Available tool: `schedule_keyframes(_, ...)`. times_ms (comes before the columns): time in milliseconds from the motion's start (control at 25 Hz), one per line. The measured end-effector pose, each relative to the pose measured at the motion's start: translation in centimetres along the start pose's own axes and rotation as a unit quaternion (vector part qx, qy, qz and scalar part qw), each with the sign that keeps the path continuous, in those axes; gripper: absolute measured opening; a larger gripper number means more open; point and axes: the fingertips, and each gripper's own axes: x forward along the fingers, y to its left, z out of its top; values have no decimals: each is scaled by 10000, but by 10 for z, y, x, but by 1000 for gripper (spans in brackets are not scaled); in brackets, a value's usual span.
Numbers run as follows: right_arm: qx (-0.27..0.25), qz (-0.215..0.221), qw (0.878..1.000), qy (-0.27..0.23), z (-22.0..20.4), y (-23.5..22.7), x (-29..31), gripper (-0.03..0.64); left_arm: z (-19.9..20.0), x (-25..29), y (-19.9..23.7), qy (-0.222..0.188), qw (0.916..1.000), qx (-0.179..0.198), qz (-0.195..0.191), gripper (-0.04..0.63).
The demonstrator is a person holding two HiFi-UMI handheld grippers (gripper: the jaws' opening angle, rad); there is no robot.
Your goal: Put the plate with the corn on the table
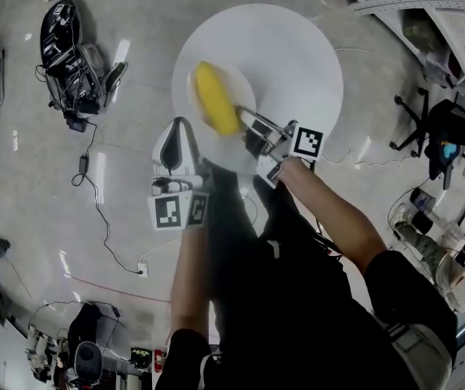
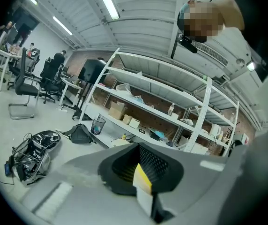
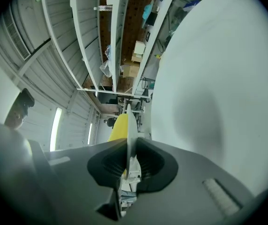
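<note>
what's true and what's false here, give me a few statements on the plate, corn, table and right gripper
1. The corn lies on the plate. True.
2. The right hand-held gripper is open and empty. False: it is shut on the plate's rim.
3. The table is round and white. True.
4. The black bag sits on the table. False: it lies on the floor, apart from the table.
</note>
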Motion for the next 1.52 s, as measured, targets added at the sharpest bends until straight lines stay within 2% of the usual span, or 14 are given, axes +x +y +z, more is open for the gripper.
schedule_keyframes(520, 28, -103, 9999, 13, 5, -39, 20, 41, -28, 13, 12, 108, 9997, -230, -15, 3)
schedule_keyframes(600, 10, -93, 10000, 34, 6, -43, 23, 41, -31, 14, 15, 184, 9997, -164, -11, 3)
schedule_keyframes(1080, 87, -264, 9996, 58, 10, -60, 36, 41, -33, 26, 23, 185, 9996, -194, -42, 3)
schedule_keyframes(1520, 154, -357, 9992, 87, 6, -68, 38, 41, -41, 25, 32, 248, 9991, -327, 103, 3)
